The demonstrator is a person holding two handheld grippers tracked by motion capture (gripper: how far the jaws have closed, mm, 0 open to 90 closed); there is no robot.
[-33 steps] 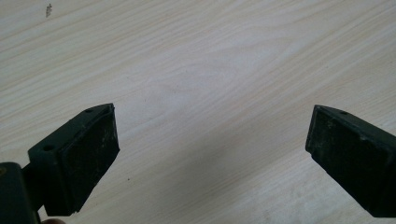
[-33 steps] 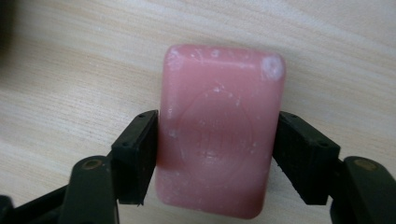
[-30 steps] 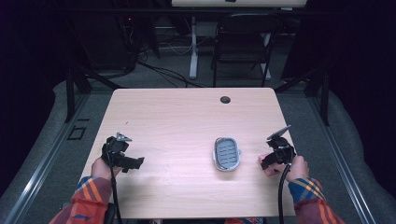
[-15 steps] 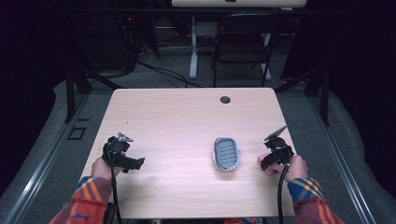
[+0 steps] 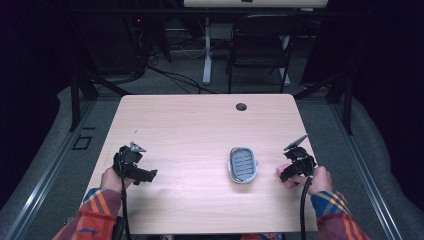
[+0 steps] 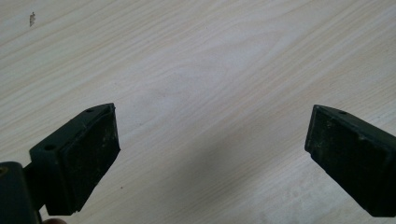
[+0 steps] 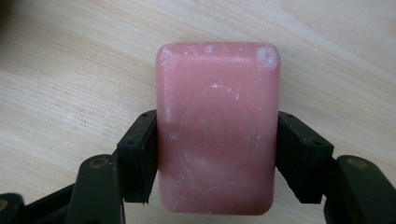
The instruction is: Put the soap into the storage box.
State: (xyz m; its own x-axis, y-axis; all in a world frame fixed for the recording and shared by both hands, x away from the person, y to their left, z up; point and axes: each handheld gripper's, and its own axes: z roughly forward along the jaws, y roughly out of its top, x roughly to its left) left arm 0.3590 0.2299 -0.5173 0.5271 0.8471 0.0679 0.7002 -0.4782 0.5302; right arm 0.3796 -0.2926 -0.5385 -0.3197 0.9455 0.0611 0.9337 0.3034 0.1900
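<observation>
High view: pale wood-grain table [image 5: 200, 125]; oval grey slotted soap dish [image 5: 243, 164] right of centre; right gripper [image 5: 289, 172] lower right, just beside it.

Left gripper view: left gripper [image 6: 210, 140] spread wide over bare wood.

Right gripper view: clamped on rounded, waxy pink soap bar [image 7: 217, 126], mid-frame.

I noted open tabletop [image 5: 200, 130] across the centre and upper frame. The only obstruction was the soap dish [image 5: 243, 164] at lower right, just left of my right gripper [image 5: 291, 173], which clasped the soap [image 7: 217, 126].
</observation>
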